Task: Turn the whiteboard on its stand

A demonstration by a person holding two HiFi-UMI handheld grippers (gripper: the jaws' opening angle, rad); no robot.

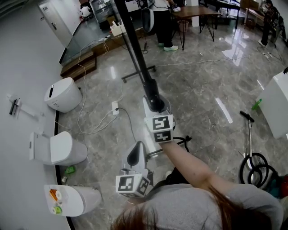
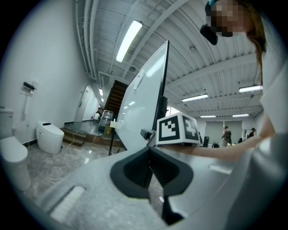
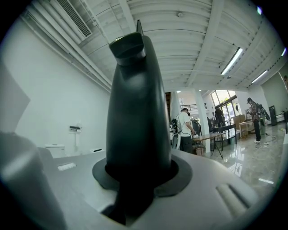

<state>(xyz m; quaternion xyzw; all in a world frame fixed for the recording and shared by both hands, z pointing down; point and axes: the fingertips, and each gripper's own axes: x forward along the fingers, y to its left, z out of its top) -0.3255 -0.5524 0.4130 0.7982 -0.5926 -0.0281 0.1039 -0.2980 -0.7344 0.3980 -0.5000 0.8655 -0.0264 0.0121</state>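
Closest of all is the person's hair [image 1: 148,220], at the bottom edge of the head view.

Along the left edge of the floor [image 1: 202,90], by the wall, three white toilets [image 1: 60,148] sit in a row. A white plug box [image 1: 114,108] with long wires lies on the floor a bit to their right.

Next is the left gripper [image 1: 136,152], low and close to the person. Its jaws are squeezed together with only a thin crack between them. It has nothing in it and is apart from the board.

The whiteboard [image 1: 136,45] stands in the middle of the floor. From above it looks like a long dark bar. The bar runs from the top edge of the view down to the right gripper [image 1: 155,102].

That gripper is held out on a bare arm [image 1: 184,161]. Its jaws are part way open and pinch the board's dark edge, which fills the gap between them.

Further right, at the far edge of the floor, someone in dark trousers [image 1: 161,20] stands beside a brown table [image 1: 198,11]. Black hose loops [image 1: 257,170] lie near the floor's right edge.
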